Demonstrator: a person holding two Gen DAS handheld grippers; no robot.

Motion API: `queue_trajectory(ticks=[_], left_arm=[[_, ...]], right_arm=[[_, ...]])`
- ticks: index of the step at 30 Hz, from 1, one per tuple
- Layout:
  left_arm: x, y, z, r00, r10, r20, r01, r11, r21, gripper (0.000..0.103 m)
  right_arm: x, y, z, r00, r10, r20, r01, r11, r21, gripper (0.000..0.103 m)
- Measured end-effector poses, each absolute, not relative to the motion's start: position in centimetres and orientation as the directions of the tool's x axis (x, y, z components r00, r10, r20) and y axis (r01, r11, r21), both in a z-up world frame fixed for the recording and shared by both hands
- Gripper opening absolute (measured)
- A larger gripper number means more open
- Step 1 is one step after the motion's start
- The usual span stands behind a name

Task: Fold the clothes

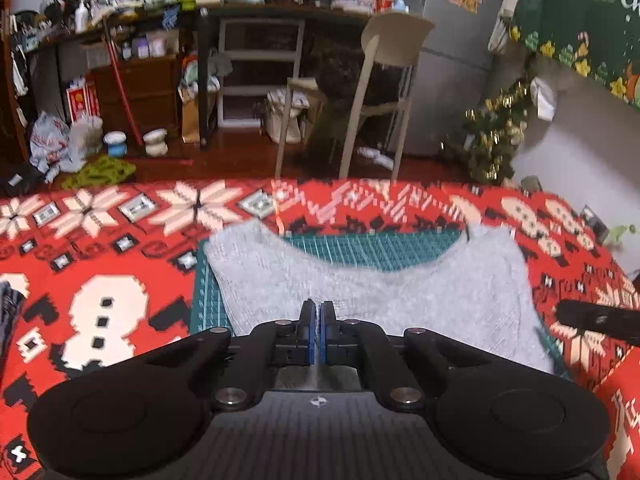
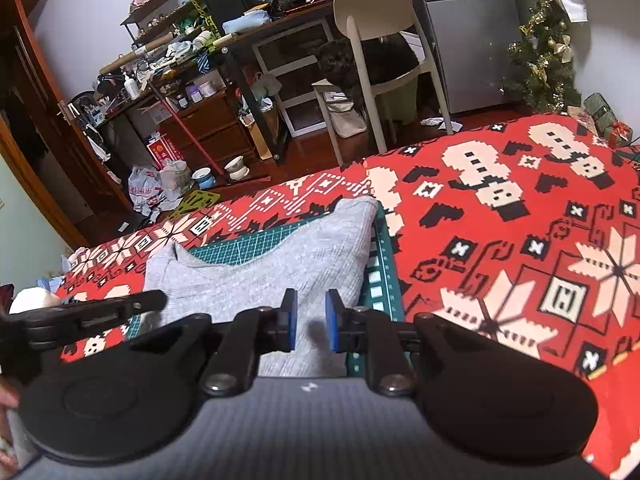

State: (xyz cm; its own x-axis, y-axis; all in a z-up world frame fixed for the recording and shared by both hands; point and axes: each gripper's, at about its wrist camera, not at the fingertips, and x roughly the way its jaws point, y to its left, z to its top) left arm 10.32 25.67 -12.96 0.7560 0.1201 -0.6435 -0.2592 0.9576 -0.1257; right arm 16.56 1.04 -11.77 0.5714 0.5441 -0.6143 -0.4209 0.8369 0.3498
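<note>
Grey knit top [image 1: 360, 280] lies flat on green cutting mat [image 1: 208, 292] over red snowman blanket [image 1: 100, 240], neckline at 12 o'clock from both tools, long axis running 9 to 3. Left hand-held gripper [image 1: 319, 312] pressed together, maybe pinching the near hem, cannot confirm. Right hand-held gripper [image 2: 311, 312] spread a little over fabric, nothing clamped, near its right edge. Both pitched down, side by side
</note>
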Motion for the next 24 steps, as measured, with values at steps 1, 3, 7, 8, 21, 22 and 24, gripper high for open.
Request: queue_trajectory(ticks=[1, 3, 7, 8, 21, 22, 24], left_arm=[[10.1, 25.8, -12.5, 0.767, 0.126, -0.63, -0.266, 0.955, -0.133, 0.002], [10.0, 26.0, -11.9, 0.779, 0.134, -0.612, -0.279, 0.949, -0.147, 0.003], [10.4, 26.5, -12.2, 0.769, 0.156, -0.62, -0.308, 0.94, -0.146, 0.002], [10.6, 26.7, -12.5, 0.761, 0.156, -0.63, -0.314, 0.938, -0.148, 0.002], [11.2, 27.2, -14.4, 0.724, 0.146, -0.674, -0.32, 0.937, -0.14, 0.003], [11.2, 27.3, -14.4, 0.723, 0.141, -0.676, -0.319, 0.936, -0.146, 0.003], [11.2, 27.5, -14.3, 0.722, 0.128, -0.68, -0.319, 0.934, -0.162, 0.003]], right_arm=[[17.0, 1.2, -11.9, 0.574, 0.544, -0.612, -0.42, 0.837, 0.351, 0.018], [18.1, 1.7, -12.0, 0.576, 0.553, -0.602, -0.42, 0.832, 0.362, 0.018], [20.8, 3.3, -12.4, 0.582, 0.542, -0.606, -0.428, 0.838, 0.338, 0.009], [21.5, 3.6, -12.7, 0.577, 0.539, -0.614, -0.422, 0.84, 0.342, 0.009], [25.5, 4.1, -14.7, 0.586, 0.49, -0.645, -0.377, 0.87, 0.318, 0.003], [26.0, 4.3, -15.0, 0.583, 0.481, -0.655, -0.371, 0.875, 0.312, 0.002], [27.1, 4.8, -15.5, 0.574, 0.461, -0.677, -0.359, 0.884, 0.298, 0.0]])
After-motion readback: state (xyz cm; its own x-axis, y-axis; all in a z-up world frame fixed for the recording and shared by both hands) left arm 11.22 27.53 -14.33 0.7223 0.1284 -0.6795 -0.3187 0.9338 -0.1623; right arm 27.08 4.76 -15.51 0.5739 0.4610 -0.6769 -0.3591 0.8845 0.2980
